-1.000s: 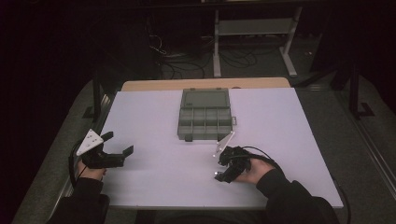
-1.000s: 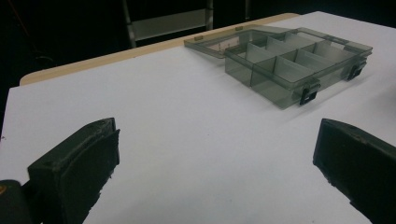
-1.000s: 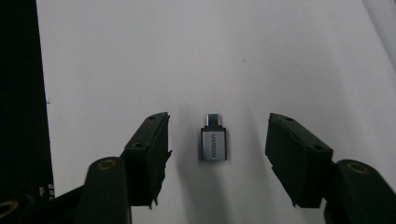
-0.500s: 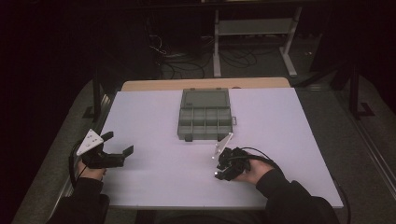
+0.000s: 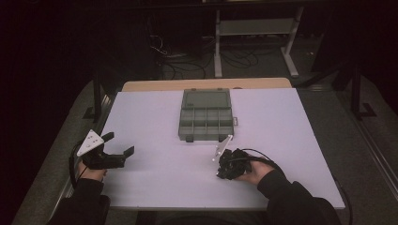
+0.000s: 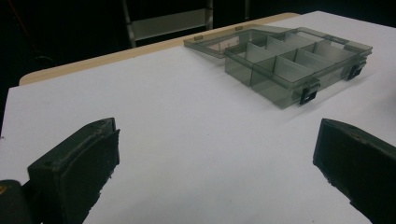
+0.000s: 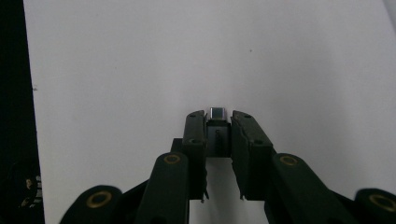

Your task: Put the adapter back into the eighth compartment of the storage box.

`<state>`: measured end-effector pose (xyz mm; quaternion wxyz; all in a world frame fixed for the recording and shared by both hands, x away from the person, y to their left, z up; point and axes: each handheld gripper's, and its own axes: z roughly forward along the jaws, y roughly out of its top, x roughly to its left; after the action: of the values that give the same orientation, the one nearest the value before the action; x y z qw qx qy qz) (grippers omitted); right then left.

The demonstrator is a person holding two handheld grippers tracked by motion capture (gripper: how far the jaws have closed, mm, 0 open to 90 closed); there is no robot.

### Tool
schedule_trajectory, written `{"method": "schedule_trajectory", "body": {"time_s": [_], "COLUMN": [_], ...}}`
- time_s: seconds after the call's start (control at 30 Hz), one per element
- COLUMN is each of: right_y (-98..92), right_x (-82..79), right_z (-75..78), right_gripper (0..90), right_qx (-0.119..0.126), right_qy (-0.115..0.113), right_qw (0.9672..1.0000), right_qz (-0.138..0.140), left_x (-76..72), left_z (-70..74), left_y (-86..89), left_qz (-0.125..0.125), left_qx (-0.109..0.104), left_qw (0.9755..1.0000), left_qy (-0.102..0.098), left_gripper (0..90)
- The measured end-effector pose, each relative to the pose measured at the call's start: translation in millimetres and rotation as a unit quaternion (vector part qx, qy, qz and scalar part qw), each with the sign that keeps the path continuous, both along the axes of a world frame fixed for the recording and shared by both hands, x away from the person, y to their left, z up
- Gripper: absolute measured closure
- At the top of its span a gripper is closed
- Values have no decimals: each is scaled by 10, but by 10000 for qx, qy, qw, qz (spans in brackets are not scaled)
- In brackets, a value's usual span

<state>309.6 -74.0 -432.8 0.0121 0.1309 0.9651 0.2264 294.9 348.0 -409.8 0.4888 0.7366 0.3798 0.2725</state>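
My right gripper (image 7: 218,116) points down at the white table, and its jaws have just been closing. They now pinch a small dark piece with a square metal end (image 7: 217,113). In the high view this gripper (image 5: 224,169) sits in a hand at the front middle of the table, just in front of a smoky grey compartment box (image 5: 205,132) whose lid lies open. My left gripper (image 5: 119,143) rests at the table's left edge. In its own view the left gripper (image 6: 215,128) stands wide open with bare table between the jaws and the box (image 6: 266,86) ahead.
The white table top (image 5: 291,140) lies on a tan board. A dark floor with cables and a metal frame (image 5: 256,28) lies beyond the far edge. The box's compartments look empty.
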Motion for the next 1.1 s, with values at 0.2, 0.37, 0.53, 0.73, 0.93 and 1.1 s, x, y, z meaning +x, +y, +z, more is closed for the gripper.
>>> {"method": "schedule_trajectory", "body": {"time_s": [0.2,0.37,0.53,0.73,0.93,1.1], "right_y": [-2,-19,-52,-85,-128,-151], "right_x": [14,28,50,70,99,119], "right_z": [4,52,89,137,190,218], "right_gripper": [747,746,746,746,746,747], "right_qx": [16,88,155,209,298,318], "right_qy": [50,26,-10,-41,-86,-102], "right_qw": [10000,10000,9998,9997,9993,9992], "right_qz": [6,-36,-78,-138,-194,-226], "left_x": [0,0,1,1,1,1], "left_z": [0,-1,0,0,0,0], "left_y": [-1,0,3,6,7,8], "left_qz": [3,6,14,19,29,32], "left_qx": [-3,-4,-3,-8,-9,-9], "left_qw": [10000,10000,10000,10000,10000,10000], "left_qy": [2,5,11,10,11,13], "left_gripper": [0,0,0,0,0,0]}}
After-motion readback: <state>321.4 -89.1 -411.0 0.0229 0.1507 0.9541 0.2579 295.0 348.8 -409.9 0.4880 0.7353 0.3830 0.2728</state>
